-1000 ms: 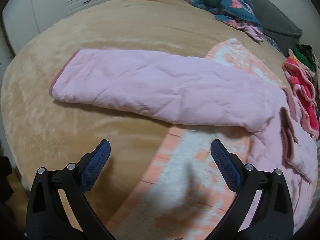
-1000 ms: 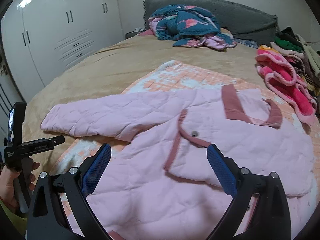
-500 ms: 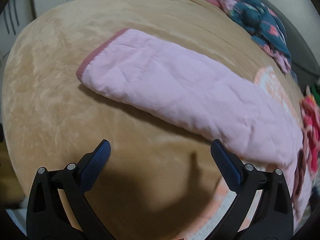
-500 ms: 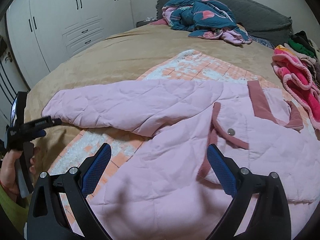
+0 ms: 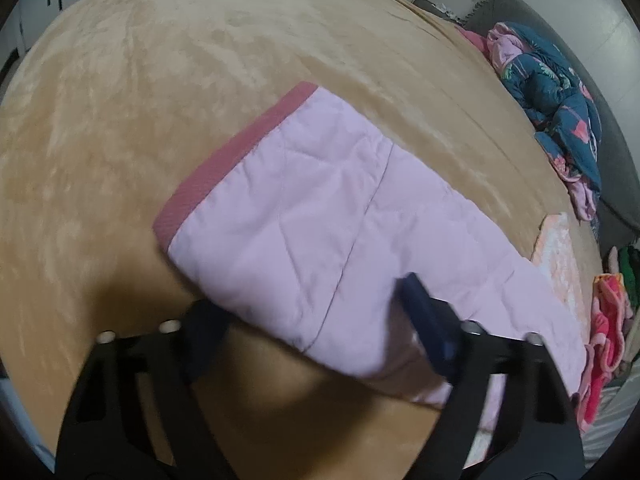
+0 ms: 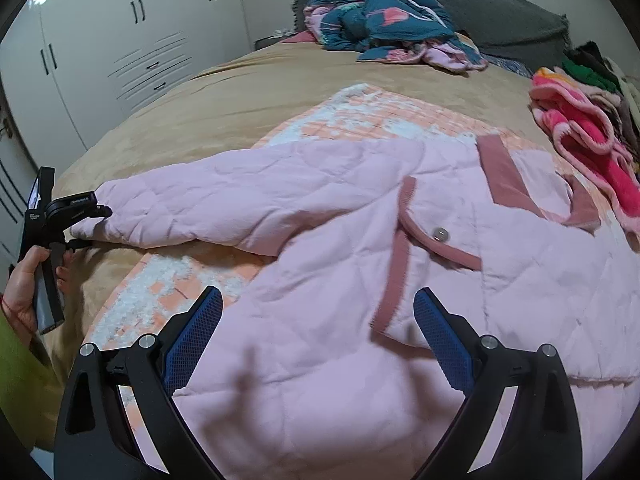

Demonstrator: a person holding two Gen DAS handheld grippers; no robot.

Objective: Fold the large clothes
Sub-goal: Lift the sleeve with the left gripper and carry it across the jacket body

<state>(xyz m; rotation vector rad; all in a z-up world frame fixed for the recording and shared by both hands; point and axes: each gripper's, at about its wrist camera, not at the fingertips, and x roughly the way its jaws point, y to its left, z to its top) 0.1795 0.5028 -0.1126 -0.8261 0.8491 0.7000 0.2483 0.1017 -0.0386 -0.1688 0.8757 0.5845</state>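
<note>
Across the near end of the sleeve (image 5: 320,232) the left gripper (image 5: 312,320) is closing, one finger (image 5: 424,320) lying on top of the quilted fabric and the other low beside the sleeve's near edge, half hidden by it. The cloth sits between the jaws, but they do not yet look pressed onto it, so I judge the grip unfinished. The sleeve's dark pink cuff (image 5: 232,160) lies just beyond the fingers, and the long axis runs from that cuff away to the right, toward the body of the pink jacket (image 6: 400,320). That makes the left hand (image 6: 28,280) the nearer one for lifting the sleeve and carrying it along that axis, over the jacket's body.

Over the jacket's front panel the right gripper (image 6: 316,340) hangs with its jaws spread wide and nothing between them; the cloth lies below it, apart from the pads.

Around the sleeve the tan bedspread (image 5: 160,80) is bare on the cuff side, so there is open room to lift and swing. Under the jacket lies an orange-and-white blanket (image 6: 360,116). Beyond the jacket a bright pink garment (image 6: 580,132) lies near the collar side, and a teal heap (image 6: 380,12) sits well apart at the bed's head.
</note>
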